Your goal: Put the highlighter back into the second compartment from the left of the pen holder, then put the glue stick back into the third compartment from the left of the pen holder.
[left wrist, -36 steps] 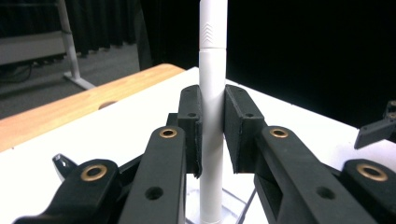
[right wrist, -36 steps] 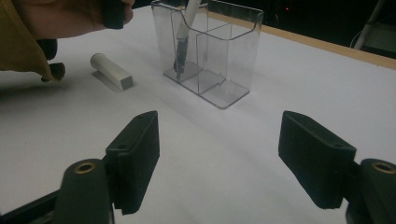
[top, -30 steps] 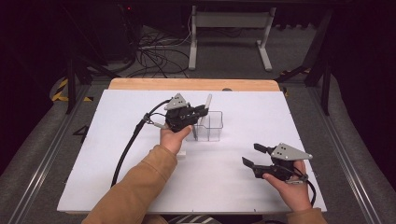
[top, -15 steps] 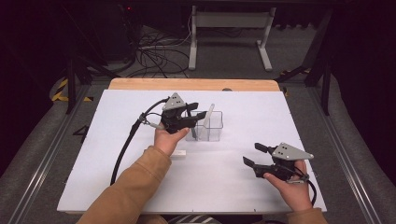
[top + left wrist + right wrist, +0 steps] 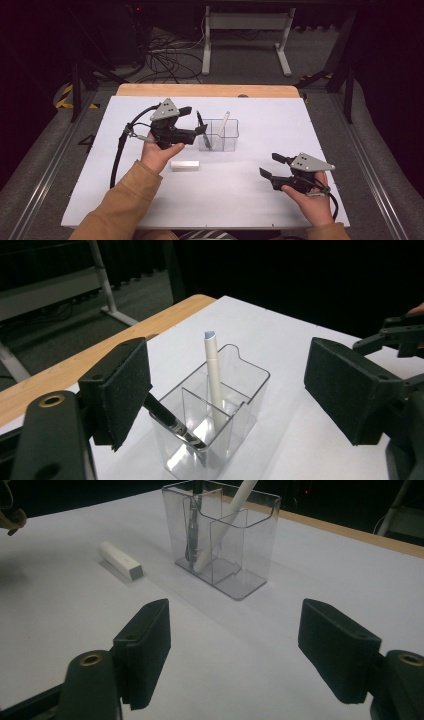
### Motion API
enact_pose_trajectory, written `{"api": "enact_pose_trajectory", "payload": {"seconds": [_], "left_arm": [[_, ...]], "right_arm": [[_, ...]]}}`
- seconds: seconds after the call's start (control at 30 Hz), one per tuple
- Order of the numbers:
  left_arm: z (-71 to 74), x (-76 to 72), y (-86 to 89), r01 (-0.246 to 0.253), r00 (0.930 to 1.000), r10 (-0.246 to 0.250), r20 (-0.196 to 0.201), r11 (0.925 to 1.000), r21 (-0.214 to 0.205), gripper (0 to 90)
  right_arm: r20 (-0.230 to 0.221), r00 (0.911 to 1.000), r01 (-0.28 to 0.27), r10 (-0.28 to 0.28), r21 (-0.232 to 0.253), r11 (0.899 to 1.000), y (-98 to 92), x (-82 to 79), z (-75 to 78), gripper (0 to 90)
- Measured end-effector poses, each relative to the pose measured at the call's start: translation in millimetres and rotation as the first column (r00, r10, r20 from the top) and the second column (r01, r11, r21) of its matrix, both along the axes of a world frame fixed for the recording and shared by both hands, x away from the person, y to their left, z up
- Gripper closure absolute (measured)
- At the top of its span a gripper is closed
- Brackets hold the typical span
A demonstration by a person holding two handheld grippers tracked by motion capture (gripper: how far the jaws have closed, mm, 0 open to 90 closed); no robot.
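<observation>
L gripper point(image 5: 200, 131) backed off black pen point(image 5: 202, 131) in holder point(image 5: 227, 142), jaws just opened, empty; R gripper point(image 5: 272, 167) open.

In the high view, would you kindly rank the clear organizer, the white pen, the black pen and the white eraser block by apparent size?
1. clear organizer
2. white pen and black pen: look alike, unranked
3. white eraser block

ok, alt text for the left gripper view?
Open left gripper jaws frame a clear holder on a white table. A white pen stands in it, and a black pen leans in the near compartment.
</observation>
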State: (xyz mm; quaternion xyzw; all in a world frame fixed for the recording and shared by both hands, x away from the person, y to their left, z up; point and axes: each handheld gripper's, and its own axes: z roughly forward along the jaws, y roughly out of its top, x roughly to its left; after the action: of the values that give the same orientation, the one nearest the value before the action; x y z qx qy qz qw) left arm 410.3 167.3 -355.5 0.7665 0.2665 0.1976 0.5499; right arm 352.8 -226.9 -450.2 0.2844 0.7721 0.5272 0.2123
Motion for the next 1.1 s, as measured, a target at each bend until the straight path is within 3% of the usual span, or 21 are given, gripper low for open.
{"api": "enact_pose_trajectory", "payload": {"seconds": [0.53, 0.8, 0.93, 1.1], "left_arm": [[0.0, -31.6, 27.1, -0.001, 0.9999, 0.001, 0.013, 0.9997, -0.026, 13.6], [-11.2, -51.2, 57.7, -0.037, 0.9992, 0.038, 0.012, 0.9977, -0.057, 13.3], [-16.9, -64.2, 72.0, -0.062, 0.9968, 0.063, 0.049, 0.9978, -0.02, 13.2], [-21.9, -73.3, 85.1, -0.071, 0.9975, 0.071, 0.003, 0.9971, -0.028, 12.6]], "right_arm": [[0.006, 1.0, -0.008, 0.008, 0.003, 1.0, 2.2, -1.3, 2.8, 29.8], [0.012, 0.9998, -0.015, 0.015, 0.001, 1.0, 4.1, -2.7, 5.0, 29.7], [0.014, 0.9998, -0.017, 0.017, 0.0, 1.0, 4.8, -3.4, 5.8, 29.6], [0.017, 0.9996, -0.024, 0.024, -0.002, 1.0, 7.6, -3.2, 6.8, 29.5]]}}
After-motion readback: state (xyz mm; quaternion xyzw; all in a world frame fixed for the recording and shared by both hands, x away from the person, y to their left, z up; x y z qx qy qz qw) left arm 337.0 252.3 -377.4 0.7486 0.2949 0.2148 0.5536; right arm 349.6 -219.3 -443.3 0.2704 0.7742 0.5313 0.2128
